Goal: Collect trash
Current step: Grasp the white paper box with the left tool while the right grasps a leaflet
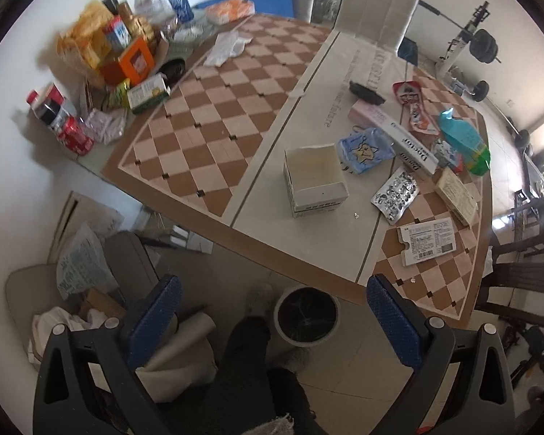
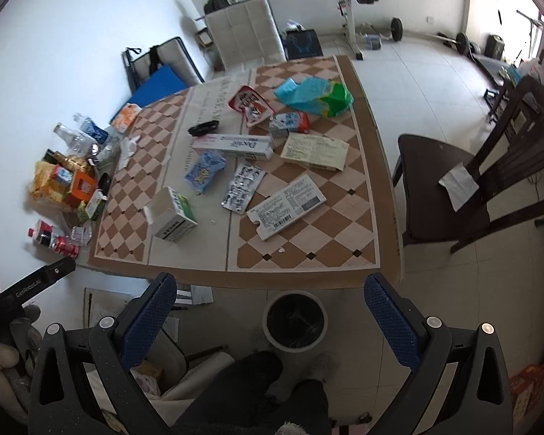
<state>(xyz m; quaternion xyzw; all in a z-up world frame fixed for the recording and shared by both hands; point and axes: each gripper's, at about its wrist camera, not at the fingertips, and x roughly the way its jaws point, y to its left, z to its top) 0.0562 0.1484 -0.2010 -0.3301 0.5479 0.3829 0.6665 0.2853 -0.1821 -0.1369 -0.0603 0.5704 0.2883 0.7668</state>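
Observation:
Trash lies on the checkered table (image 1: 214, 137) (image 2: 308, 228): an open white box (image 1: 313, 181) (image 2: 174, 215), a silver blister pack (image 1: 395, 194) (image 2: 243, 188), a flat white carton (image 1: 426, 241) (image 2: 286, 206), a long Doctor box (image 1: 399, 134) (image 2: 235, 145), a blue pouch (image 1: 366, 148) (image 2: 203, 170) and a green-blue bag (image 1: 464, 141) (image 2: 315, 96). A white bin with a black liner (image 1: 306, 315) (image 2: 294, 320) stands on the floor below the table's near edge. My left gripper (image 1: 272, 322) and right gripper (image 2: 270, 320) are both open and empty, held above the bin.
Bottles, cans and snack boxes (image 1: 108, 54) (image 2: 65, 185) crowd the table's far left side. A dark wooden chair (image 2: 471, 188) stands to the right, a padded chair (image 1: 377, 11) (image 2: 246, 36) at the far end. Clutter fills the seat (image 1: 90, 290) at the left. The person's dark leg (image 1: 243, 362) is beside the bin.

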